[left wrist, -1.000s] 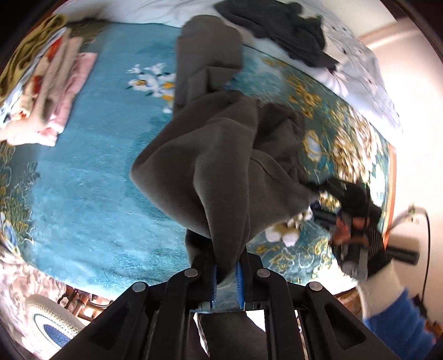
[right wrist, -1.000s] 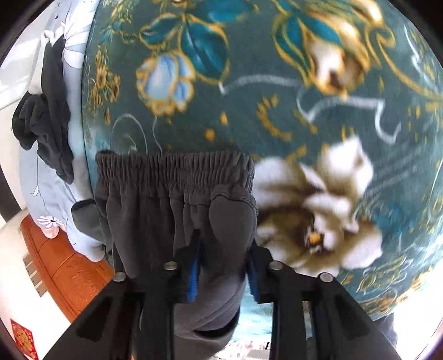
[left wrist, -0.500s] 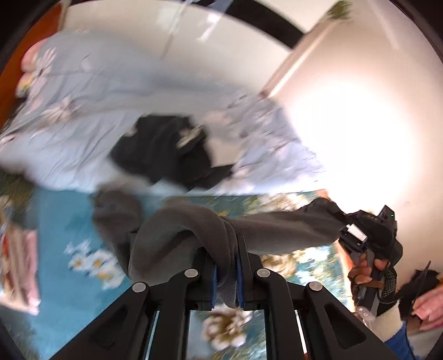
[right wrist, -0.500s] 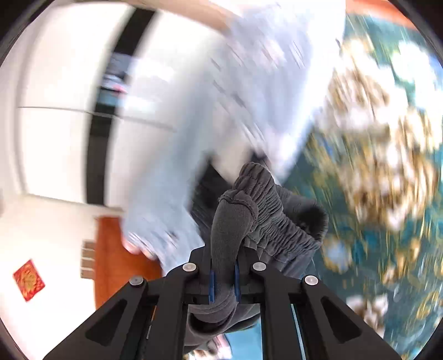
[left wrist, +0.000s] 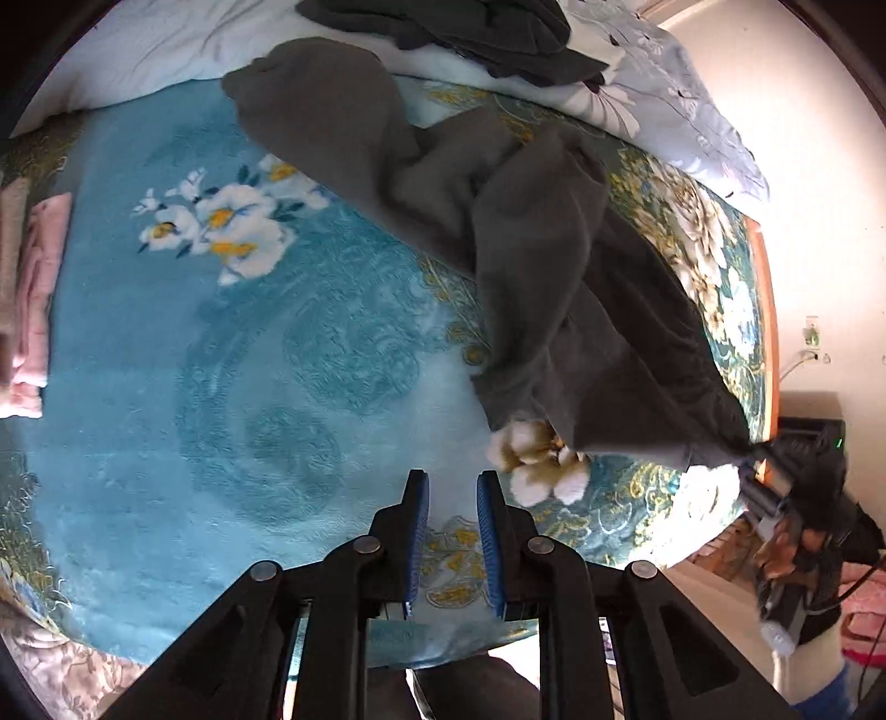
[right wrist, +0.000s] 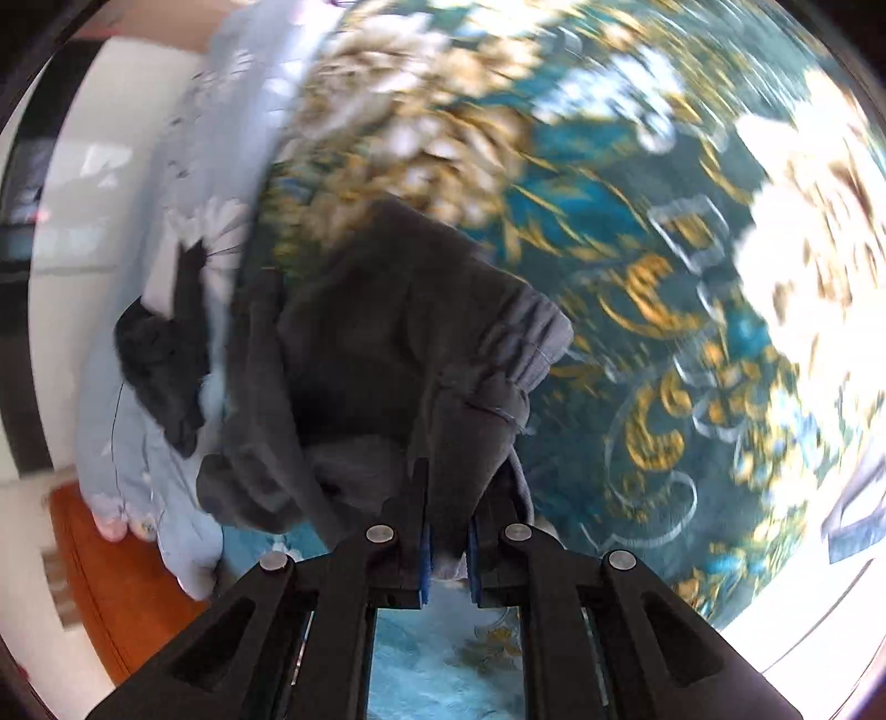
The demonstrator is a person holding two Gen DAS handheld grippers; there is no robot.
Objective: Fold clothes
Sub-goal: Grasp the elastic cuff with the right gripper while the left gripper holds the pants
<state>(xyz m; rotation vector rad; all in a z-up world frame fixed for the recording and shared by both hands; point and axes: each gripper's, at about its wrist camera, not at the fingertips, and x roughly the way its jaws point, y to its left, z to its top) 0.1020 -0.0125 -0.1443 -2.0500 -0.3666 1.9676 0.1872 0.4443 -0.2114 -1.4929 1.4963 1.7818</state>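
Grey sweatpants lie crumpled across the teal floral blanket on the bed, from the far middle to the right edge. My left gripper is open and empty, hovering over the blanket just short of the pants. My right gripper is shut on the pants' elastic waistband; it also shows in the left wrist view at the bed's right edge, pulling the cloth taut.
A dark garment lies on the pale floral duvet at the far side. Folded pink and beige clothes are stacked at the left. The bed's orange wooden edge and a wall are on the right.
My left gripper has let go of the grey pants and opened; the cloth has dropped onto the blanket. My right gripper still grips the waistband and has swung back down toward the bed.
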